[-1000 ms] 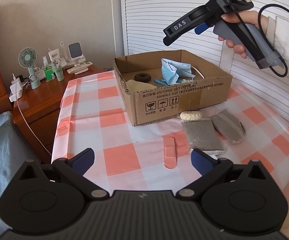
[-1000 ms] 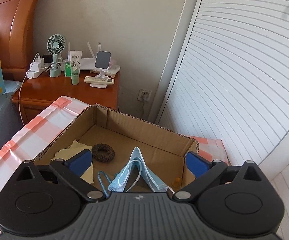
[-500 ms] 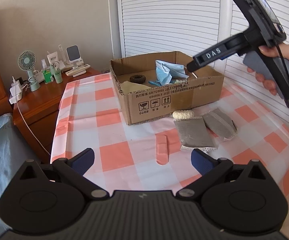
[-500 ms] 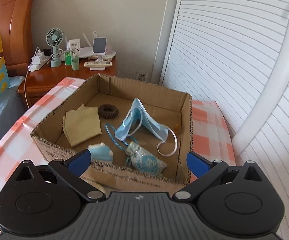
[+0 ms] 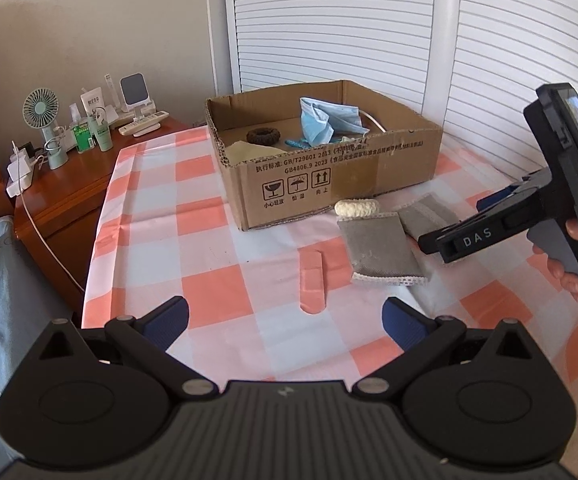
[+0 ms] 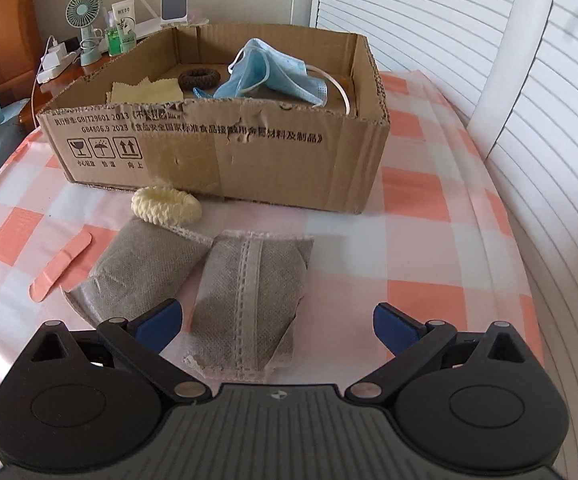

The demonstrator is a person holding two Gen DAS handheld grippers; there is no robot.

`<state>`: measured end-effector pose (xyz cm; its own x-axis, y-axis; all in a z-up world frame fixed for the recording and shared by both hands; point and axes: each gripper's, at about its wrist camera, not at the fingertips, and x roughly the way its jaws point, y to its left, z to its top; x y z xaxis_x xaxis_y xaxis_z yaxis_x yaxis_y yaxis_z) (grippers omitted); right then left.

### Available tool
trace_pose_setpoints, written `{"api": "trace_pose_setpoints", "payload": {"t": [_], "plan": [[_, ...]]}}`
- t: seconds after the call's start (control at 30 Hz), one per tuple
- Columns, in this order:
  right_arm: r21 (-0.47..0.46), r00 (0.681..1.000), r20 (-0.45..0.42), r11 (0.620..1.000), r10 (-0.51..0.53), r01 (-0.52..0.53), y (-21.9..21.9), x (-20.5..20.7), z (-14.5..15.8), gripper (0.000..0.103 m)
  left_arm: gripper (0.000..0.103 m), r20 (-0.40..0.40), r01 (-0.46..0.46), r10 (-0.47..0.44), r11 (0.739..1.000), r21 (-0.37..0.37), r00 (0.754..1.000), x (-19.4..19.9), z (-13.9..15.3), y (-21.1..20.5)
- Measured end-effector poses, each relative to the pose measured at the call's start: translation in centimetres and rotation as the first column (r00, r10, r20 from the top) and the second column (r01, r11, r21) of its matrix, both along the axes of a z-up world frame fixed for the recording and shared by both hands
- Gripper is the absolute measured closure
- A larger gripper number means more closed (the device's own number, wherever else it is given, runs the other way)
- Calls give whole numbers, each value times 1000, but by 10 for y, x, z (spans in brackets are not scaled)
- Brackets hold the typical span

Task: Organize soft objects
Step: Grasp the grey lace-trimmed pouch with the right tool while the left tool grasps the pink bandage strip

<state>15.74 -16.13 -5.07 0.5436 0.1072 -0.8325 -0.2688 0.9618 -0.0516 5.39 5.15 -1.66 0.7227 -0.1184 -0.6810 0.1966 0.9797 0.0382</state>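
Our right hand-held gripper (image 6: 275,326) hangs open and empty over the nearer of two grey sachets (image 6: 249,292); our left hand-held gripper (image 5: 285,320) also gapes empty.

The right tool reads "DAS". On the pink-and-white checked surface (image 6: 417,248) we count two sachets, the other (image 6: 137,264) beside it, one cream scrunchie (image 6: 167,205) and one plaster (image 6: 61,266). The cardboard box (image 6: 225,160), printed "GB/T29601 2013", holds one blue mask (image 6: 273,72), one dark scrunchie (image 6: 199,78) and one yellow cloth (image 6: 145,91). White louvred doors (image 5: 329,20) stand behind.

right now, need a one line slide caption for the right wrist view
Open right gripper poised over a grey sachet in front of the cardboard box holding a blue face mask.
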Motion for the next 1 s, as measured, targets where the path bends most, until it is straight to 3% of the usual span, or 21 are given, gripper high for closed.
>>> {"api": "trace_pose_setpoints", "payload": {"t": [0.5, 0.77, 1.0], "plan": [[23, 995, 75, 998, -64, 62, -20, -7, -9, 0, 1, -81, 7, -8, 1000, -11, 997, 29, -21, -9], [30, 993, 102, 998, -59, 57, -20, -9, -10, 0, 1, -129, -56, 62, 997, 47, 990, 56, -44, -12], [33, 993, 109, 999, -46, 42, -21, -10, -10, 0, 1, -165, -76, 75, 997, 1, 983, 69, -58, -11]]}}
